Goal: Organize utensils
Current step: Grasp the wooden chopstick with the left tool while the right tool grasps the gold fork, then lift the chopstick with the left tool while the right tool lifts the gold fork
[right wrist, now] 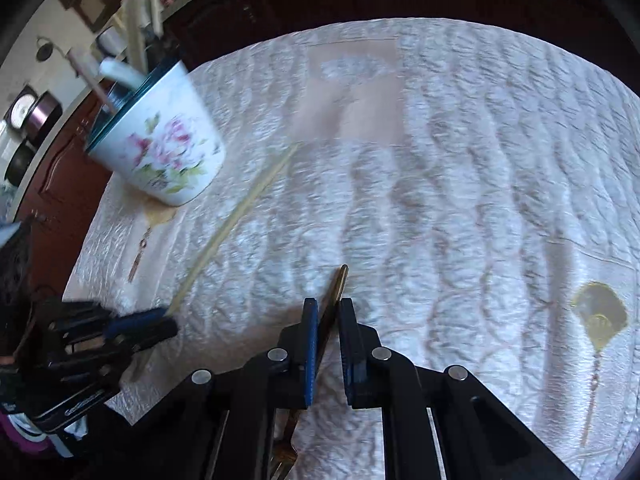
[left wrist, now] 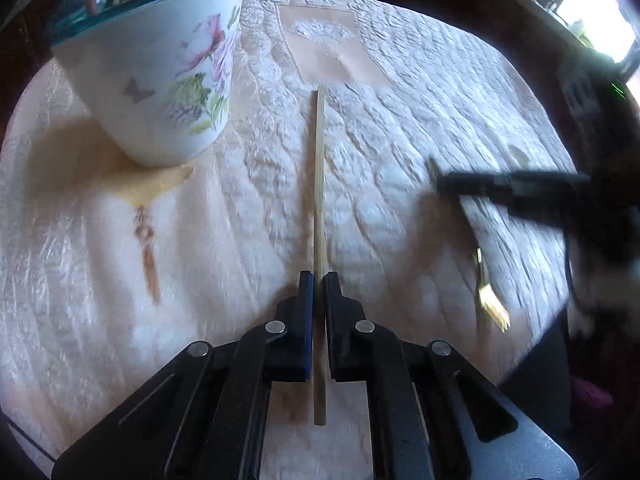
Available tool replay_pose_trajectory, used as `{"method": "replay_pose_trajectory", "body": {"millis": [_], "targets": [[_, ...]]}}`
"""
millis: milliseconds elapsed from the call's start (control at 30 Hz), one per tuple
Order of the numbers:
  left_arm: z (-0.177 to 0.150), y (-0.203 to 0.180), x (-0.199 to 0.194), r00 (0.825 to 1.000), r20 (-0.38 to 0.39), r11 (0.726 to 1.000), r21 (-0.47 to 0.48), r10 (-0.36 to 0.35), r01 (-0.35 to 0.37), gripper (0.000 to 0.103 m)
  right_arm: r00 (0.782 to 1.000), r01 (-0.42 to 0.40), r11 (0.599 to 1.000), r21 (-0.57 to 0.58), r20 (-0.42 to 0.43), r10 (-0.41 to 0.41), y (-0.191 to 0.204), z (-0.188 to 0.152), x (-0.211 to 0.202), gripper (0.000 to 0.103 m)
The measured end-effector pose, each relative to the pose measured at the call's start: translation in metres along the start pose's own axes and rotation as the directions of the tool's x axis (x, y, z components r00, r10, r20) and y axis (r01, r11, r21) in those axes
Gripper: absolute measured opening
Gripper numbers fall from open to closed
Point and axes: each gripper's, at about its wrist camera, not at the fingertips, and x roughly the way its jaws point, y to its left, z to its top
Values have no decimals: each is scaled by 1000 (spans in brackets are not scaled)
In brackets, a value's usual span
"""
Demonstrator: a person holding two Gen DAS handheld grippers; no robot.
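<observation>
A pale, slender chopstick [left wrist: 319, 184] sits pinched in the left claw [left wrist: 319, 280]; the right claw [right wrist: 328, 308] nips a gold fork [right wrist: 336, 292].

floral cup [left wrist: 160, 80] beside open tablecloth [left wrist: 420, 120]

- Daylight floods from a window [left wrist: 596, 12] at my upper right, blown out.
- The cup [left wrist: 156, 76] casts a soft shadow leftward.
- Fisheye edges curve and darken; motion blur smears the cloth [right wrist: 460, 200].
</observation>
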Motion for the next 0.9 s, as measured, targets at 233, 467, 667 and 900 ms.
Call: {"method": "replay_pose_trajectory", "body": {"millis": [233, 467, 667, 900], "targets": [[-36, -4, -20, 997, -73, 995, 89, -26, 33, 4, 1000, -10, 999, 39, -27, 11, -18, 9, 0, 13], [6, -2, -25, 998, 25, 997, 62, -49, 47, 31, 999, -11, 998, 65, -36, 13, -24, 11, -5, 17], [50, -20, 4, 999, 53, 994, 108, 10, -16, 32, 999, -6, 999, 47, -46, 8, -21, 16, 4, 17], [74, -36, 45, 999, -18, 987, 158, 37, -34, 32, 998, -29, 998, 52, -47, 31, -20, 18, 13, 17]]}}
